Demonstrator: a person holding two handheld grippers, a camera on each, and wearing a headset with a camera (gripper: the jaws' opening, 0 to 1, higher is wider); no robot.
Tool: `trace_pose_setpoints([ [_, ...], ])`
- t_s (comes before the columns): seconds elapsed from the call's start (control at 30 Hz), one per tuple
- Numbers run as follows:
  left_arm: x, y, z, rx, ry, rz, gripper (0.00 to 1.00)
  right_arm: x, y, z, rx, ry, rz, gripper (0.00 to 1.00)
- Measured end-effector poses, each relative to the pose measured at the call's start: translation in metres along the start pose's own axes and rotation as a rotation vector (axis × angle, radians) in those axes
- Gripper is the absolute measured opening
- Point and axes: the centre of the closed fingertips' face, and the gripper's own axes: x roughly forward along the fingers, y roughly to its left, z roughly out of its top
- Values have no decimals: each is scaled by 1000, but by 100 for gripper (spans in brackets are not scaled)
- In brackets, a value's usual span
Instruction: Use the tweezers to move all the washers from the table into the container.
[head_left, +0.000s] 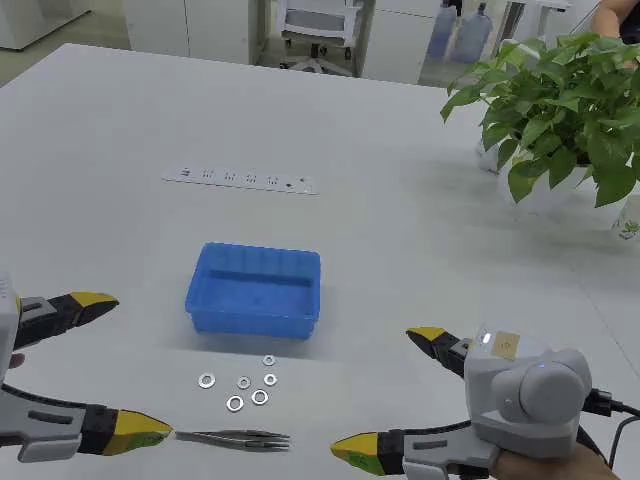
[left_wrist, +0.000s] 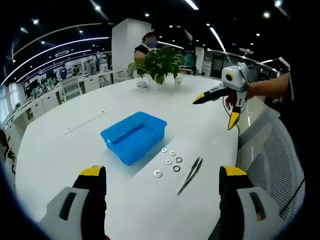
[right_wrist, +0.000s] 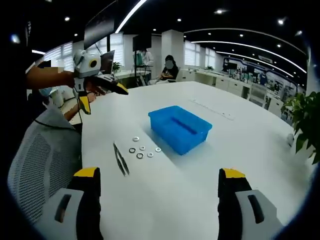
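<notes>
At the bench's near edge, we hold the left gripper (head_left: 142, 365) and the right gripper (head_left: 372, 390) low over the white table (head_left: 400, 230), each with its jaws spread wide and nothing between them.

Between the two lie the tweezers (head_left: 232, 437), flat on the tabletop and untouched. Their legs seem to splay toward the right gripper's side and to join at the left.

We judge them light, thin and springy, likely to skate on the smooth surface. The best hold looks to be across both legs about halfway along, so that a squeeze brings the tips together.

Just beyond sit six washers (head_left: 243, 383) in a loose cluster, none touching the tweezers. They look small, flat, rigid and probably slippery, so each is best pinched by the rim.

Just behind them stands the blue container (head_left: 250, 320), open-topped, with no washer visible in it, so the whole task lies ahead.

Farther back a white power strip (head_left: 240, 180) lies well apart from the work, and a potted plant (head_left: 560, 110) stands at the far right.
</notes>
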Motion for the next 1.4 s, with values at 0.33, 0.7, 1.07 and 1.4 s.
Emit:
trace_pose_setpoints([
  [0.33,-1,0,0,4,0,3,100,1,1,2,-7,-1,4,98],
  [0.7,-2,1,2,12,0,7,100,1,0,3,-11,0,1,97],
  [1.07,-3,-1,3,19,3,3,100,-1,0,4,-15,-2,-2,97],
  [1.4,-2,-2,2,23,8,-1,100,-2,1,1,-14,3,-2,97],
])
